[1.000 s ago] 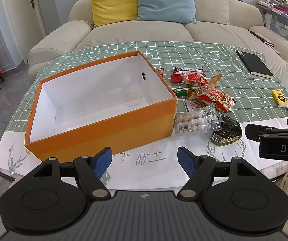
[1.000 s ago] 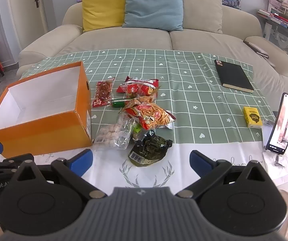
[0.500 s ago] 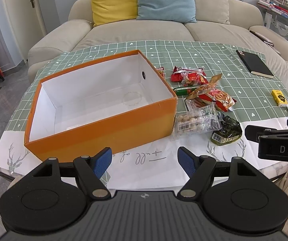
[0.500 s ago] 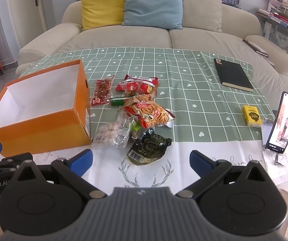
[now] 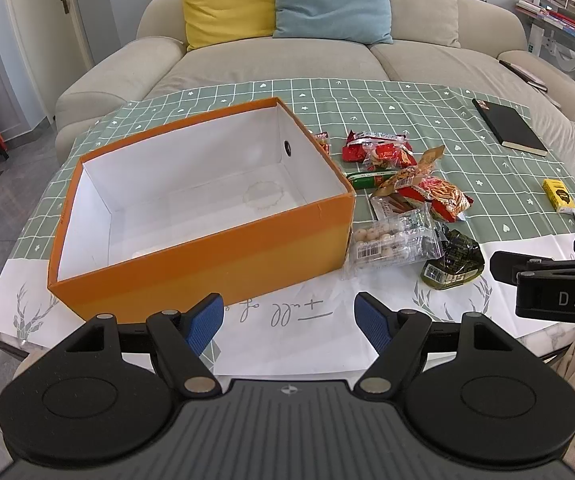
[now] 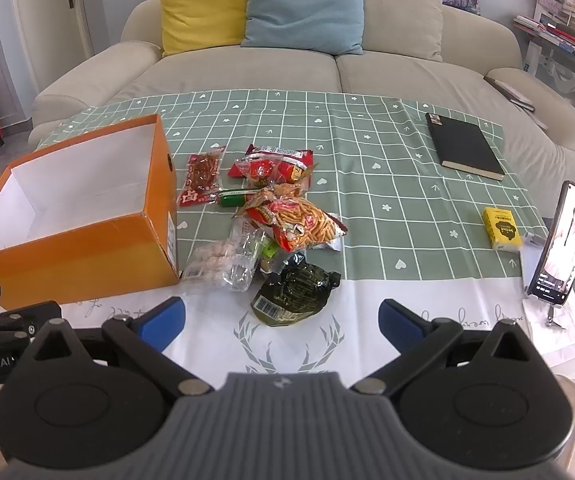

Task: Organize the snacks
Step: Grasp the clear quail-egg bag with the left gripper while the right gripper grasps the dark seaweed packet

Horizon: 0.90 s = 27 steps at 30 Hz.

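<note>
An empty orange box (image 5: 191,248) (image 6: 87,248) with a white inside stands on the table's left half. Just right of it lies a pile of snacks: a dark green packet (image 6: 293,294) (image 5: 453,264) nearest me, a clear bag of pale balls (image 6: 223,262) (image 5: 391,238), an orange-red crisp bag (image 6: 301,226) (image 5: 435,192), red packets (image 6: 275,168) (image 5: 379,150), a green sausage (image 6: 233,199) and a dried-meat packet (image 6: 203,178). My left gripper (image 5: 289,322) hangs open before the box's near wall. My right gripper (image 6: 283,322) is open in front of the dark green packet, holding nothing.
A black notebook (image 6: 463,146) lies at the far right of the green checked cloth (image 6: 367,168). A yellow carton (image 6: 501,228) and a phone on a stand (image 6: 563,244) sit near the right edge. A beige sofa (image 6: 287,64) with two cushions runs behind the table.
The right gripper has edged a little forward toward the snack pile. The left gripper has barely moved. Both stay open.
</note>
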Each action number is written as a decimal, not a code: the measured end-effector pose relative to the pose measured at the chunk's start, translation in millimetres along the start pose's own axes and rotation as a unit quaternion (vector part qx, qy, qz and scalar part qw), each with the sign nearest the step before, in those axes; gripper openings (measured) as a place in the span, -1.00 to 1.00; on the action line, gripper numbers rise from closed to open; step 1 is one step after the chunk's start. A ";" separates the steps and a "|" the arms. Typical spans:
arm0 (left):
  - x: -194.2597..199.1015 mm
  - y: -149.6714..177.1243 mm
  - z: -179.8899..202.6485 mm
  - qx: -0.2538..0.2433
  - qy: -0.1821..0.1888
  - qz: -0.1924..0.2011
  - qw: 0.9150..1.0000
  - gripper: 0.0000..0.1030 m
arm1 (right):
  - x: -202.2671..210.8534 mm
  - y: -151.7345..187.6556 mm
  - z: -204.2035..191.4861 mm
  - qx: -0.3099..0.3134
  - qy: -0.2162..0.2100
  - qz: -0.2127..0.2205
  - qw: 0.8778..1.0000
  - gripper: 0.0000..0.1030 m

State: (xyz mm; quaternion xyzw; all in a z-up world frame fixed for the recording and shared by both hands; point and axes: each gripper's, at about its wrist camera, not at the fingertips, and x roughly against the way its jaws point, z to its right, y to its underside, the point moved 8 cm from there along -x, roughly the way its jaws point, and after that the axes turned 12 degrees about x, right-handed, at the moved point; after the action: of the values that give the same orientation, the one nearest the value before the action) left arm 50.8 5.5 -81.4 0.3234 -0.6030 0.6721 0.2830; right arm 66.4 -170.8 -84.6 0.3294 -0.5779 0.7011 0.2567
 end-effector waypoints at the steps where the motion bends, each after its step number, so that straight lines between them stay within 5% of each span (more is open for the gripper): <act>1: 0.0 -0.1 -0.1 0.000 0.000 0.000 1.000 0.70 | -0.1 0.0 -0.1 0.000 0.000 0.000 1.000 0.93; 9: -5.8 3.0 3.5 -0.001 0.021 -0.007 1.000 0.69 | -4.7 0.1 -2.1 0.006 -0.019 0.004 1.000 0.93; 14: -12.0 5.0 16.2 -0.025 0.051 -0.003 0.998 0.52 | -10.8 2.1 3.5 0.016 -0.035 0.028 0.999 0.93; 19: -24.7 8.1 30.6 -0.039 0.106 -0.011 0.994 0.07 | -22.3 9.9 15.1 0.021 -0.028 0.038 0.999 0.91; 27: -56.4 18.1 63.1 -0.128 0.138 0.003 0.982 0.13 | -52.6 23.0 25.8 0.018 -0.051 0.019 0.998 0.67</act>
State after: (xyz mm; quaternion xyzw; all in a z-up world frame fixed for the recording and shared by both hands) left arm 78.3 -58.7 -132.6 0.1874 -0.6402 0.6282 0.4005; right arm 87.9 -199.5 -136.3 0.3583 -0.5834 0.6987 0.2074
